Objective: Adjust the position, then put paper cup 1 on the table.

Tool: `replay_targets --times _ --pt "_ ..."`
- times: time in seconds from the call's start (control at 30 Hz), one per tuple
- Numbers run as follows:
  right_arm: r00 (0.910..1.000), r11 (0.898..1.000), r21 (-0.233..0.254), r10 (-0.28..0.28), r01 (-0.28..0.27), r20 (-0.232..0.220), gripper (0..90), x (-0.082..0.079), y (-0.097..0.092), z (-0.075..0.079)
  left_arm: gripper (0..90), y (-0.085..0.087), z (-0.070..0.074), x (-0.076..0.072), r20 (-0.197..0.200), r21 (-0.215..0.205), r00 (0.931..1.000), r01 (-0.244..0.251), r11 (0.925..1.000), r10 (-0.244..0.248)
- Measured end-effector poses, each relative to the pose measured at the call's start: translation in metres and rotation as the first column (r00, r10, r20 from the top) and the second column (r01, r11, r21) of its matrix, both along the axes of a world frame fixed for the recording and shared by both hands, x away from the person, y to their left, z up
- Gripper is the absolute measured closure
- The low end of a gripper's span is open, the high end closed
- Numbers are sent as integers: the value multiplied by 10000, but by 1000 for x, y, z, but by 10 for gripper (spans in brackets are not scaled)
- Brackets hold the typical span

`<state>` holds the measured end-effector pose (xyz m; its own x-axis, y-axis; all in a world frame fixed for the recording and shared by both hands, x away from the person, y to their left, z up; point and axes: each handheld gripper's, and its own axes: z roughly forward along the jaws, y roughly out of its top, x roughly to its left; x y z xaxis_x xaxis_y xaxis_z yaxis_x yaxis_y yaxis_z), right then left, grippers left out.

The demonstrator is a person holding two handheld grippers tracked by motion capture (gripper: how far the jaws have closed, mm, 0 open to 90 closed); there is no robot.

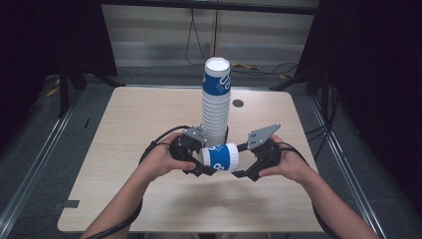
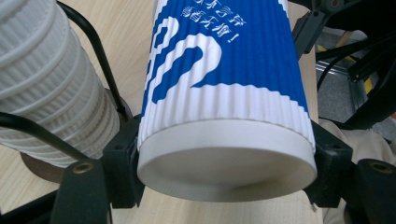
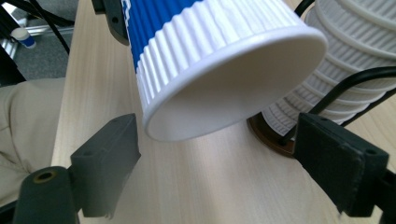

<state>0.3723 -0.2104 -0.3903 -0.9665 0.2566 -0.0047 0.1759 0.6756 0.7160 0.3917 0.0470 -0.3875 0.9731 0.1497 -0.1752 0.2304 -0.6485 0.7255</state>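
Observation:
A blue-and-white ribbed paper cup (image 1: 223,157) lies sideways just above the wooden table (image 1: 139,124). My left gripper (image 1: 203,162) is shut on its base end; in the left gripper view both jaws press the cup (image 2: 224,93) near its bottom rim. My right gripper (image 1: 238,162) stands open at the cup's mouth. In the right gripper view the open rim of the cup (image 3: 210,46) hangs between and above the spread pads (image 3: 112,144), touching neither. A tall stack of the same cups (image 1: 216,99) stands upright right behind both grippers.
The stack (image 3: 345,51) rests on a dark round base (image 3: 266,133). A small dark disc (image 1: 238,103) sits on the table behind the stack. Black frames stand at both sides, and cables lie on the floor beyond the far edge.

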Motion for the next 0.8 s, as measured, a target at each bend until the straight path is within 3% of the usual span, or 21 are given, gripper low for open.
replay_targets --times 0.3,0.8 --pt "9999 9999 142 -70 68 143 128 1 -1 2 294 -2 3 -1 37 -76 9997 225 9997 -225" --pt "9984 9991 235 348 -359 437 113 3 1 5 294 -5 1 0 -135 -347 9994 316 9989 -321"
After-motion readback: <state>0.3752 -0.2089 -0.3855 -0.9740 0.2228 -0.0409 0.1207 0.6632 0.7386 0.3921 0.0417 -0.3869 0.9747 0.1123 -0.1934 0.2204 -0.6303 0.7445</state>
